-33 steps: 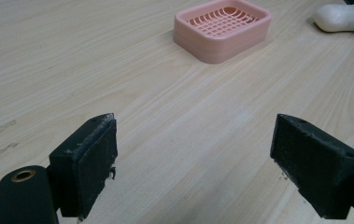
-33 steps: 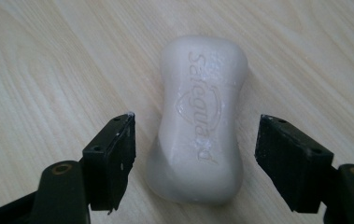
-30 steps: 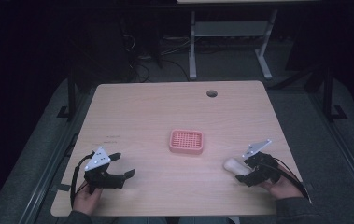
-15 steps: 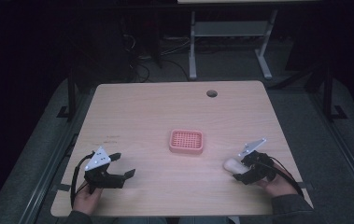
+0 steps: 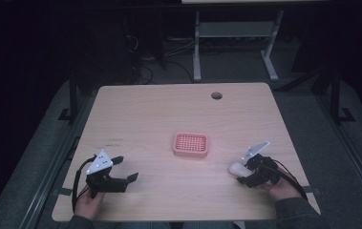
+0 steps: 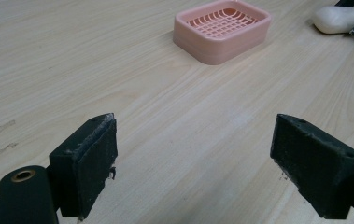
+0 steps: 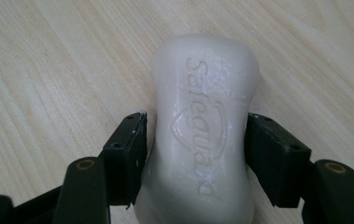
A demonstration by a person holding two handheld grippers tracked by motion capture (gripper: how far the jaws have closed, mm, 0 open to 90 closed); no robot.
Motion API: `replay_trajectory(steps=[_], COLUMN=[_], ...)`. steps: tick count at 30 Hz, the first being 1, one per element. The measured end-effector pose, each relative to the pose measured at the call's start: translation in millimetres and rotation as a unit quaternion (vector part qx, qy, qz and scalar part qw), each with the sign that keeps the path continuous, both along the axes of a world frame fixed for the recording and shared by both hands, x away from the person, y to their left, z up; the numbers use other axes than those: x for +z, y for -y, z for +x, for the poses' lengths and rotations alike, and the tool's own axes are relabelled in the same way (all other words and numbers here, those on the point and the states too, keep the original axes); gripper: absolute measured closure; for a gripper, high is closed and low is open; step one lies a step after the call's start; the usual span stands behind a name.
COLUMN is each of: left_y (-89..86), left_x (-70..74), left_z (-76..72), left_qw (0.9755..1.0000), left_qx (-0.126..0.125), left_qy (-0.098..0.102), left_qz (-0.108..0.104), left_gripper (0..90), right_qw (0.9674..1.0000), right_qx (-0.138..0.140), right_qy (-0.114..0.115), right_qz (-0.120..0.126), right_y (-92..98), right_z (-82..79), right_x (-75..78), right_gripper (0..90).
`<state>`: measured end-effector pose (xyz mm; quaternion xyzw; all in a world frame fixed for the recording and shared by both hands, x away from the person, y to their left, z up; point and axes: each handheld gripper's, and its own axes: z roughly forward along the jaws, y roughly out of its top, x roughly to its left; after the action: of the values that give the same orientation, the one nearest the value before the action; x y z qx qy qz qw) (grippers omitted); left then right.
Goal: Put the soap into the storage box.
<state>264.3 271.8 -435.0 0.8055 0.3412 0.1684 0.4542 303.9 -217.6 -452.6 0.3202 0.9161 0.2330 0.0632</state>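
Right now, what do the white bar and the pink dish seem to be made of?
White bar: probably soap, waxy and matte, with "Safeguard" pressed into it.
Pink dish: likely moulded plastic, smooth and slightly glossy, with a slotted grid floor.

Pale wood-grain bench (image 5: 150, 119) at frame centre, rounded corners, with a round cable hole (image 5: 216, 95) near its far edge, upper right of the top. Dim room around; grey floor (image 5: 350, 157) at either side. Beyond, at the top, a white metal frame (image 5: 233, 33) and tangled cables (image 5: 145, 57) in shadow.
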Motion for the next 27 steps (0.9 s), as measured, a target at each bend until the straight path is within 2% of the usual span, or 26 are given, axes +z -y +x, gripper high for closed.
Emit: replay_trajectory(steps=[20, 27], left_y=[-0.4, 0.2], left_x=[0.7, 0.1], left_z=[-0.1, 0.6], left_qw=[1.0000, 1.0000], left_qx=[0.002, 0.001], left_qy=[0.002, 0.002], left_qz=[-0.008, -0.004], left_gripper=[14.4, 14.4], right_qw=[1.0000, 0.9999], right_qx=[0.004, 0.009], right_qy=[0.005, 0.010], right_qz=[-0.002, -0.002], right_y=[-0.8, -0.6], right_z=[-3.2, -3.8], right_x=[0.8, 0.9], right_gripper=[43.8, 44.2])
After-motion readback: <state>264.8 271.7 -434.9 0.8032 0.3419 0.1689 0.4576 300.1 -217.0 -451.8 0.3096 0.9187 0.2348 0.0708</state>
